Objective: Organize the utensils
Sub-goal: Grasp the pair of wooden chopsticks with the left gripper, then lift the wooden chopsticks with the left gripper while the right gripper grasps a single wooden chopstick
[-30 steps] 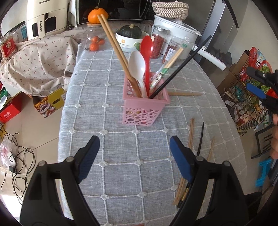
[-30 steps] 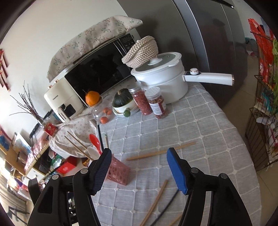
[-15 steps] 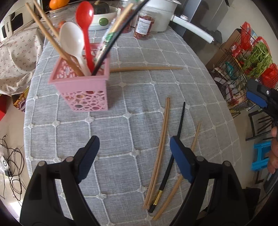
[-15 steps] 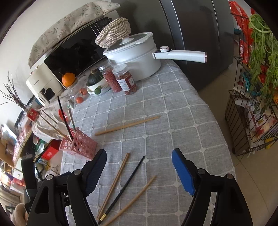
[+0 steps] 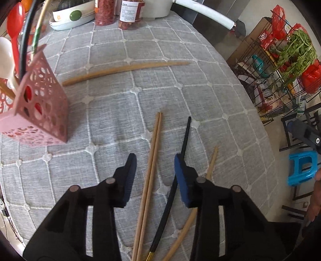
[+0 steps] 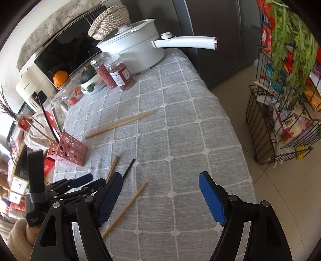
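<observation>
A pink perforated utensil basket (image 5: pixel 40 112) (image 6: pixel 70 149) stands at the table's left with spoons and chopsticks in it. Loose on the grey cloth lie a pair of wooden chopsticks (image 5: pixel 152 152) (image 6: pixel 113 166), a black chopstick (image 5: pixel 184 138) (image 6: pixel 128 168), a single wooden chopstick (image 5: pixel 210 168) (image 6: pixel 126 208) and a far wooden one (image 5: pixel 124 70) (image 6: pixel 120 124). My left gripper (image 5: pixel 155 166) (image 6: pixel 88 181) is open, low over the table, its jaws either side of the wooden pair. My right gripper (image 6: pixel 160 192) is open and empty above the table's near right part.
A white pot (image 6: pixel 136 50) with a long handle, two jars (image 6: pixel 114 74) (image 5: pixel 118 10) and a bowl (image 5: pixel 72 16) stand at the far end. A wire rack (image 6: pixel 284 120) (image 5: pixel 280 66) with greens stands on the floor to the right. A blue stool (image 5: pixel 303 168) is there too.
My left gripper has swung right, away from the basket, and dropped low over the loose chopsticks, straddling the wooden pair. My right gripper has tilted down and come nearer the table.
</observation>
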The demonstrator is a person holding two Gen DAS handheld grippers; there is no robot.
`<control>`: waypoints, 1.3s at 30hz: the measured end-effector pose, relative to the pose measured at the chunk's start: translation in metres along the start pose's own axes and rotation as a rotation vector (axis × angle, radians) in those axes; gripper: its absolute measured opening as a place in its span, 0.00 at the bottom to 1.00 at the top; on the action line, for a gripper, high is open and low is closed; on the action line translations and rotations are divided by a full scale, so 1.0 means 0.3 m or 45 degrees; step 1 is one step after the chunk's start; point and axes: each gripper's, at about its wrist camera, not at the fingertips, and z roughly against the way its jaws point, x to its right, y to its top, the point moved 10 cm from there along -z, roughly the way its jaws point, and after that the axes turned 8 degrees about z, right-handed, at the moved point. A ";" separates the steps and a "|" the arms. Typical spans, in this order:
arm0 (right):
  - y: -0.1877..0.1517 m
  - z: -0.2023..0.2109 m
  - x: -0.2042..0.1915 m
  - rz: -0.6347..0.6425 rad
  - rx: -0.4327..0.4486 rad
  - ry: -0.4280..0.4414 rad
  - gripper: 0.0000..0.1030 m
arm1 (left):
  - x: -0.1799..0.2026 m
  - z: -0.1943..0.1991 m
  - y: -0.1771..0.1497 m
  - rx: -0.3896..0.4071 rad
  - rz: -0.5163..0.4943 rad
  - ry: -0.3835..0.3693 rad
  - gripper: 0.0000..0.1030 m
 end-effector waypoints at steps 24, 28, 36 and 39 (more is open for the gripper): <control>-0.054 -0.044 -0.018 0.022 -0.104 0.019 0.77 | 0.032 0.033 0.033 0.065 -0.086 0.076 0.10; -0.064 -0.065 -0.025 0.016 -0.135 0.021 0.77 | 0.020 0.116 0.041 0.142 -0.100 0.055 0.10; -0.082 -0.117 -0.061 0.011 -0.195 0.039 0.77 | -0.030 0.248 0.062 0.259 -0.076 0.012 0.09; -0.099 -0.155 -0.080 -0.007 -0.238 0.068 0.77 | -0.043 0.289 0.064 0.292 -0.074 0.000 0.09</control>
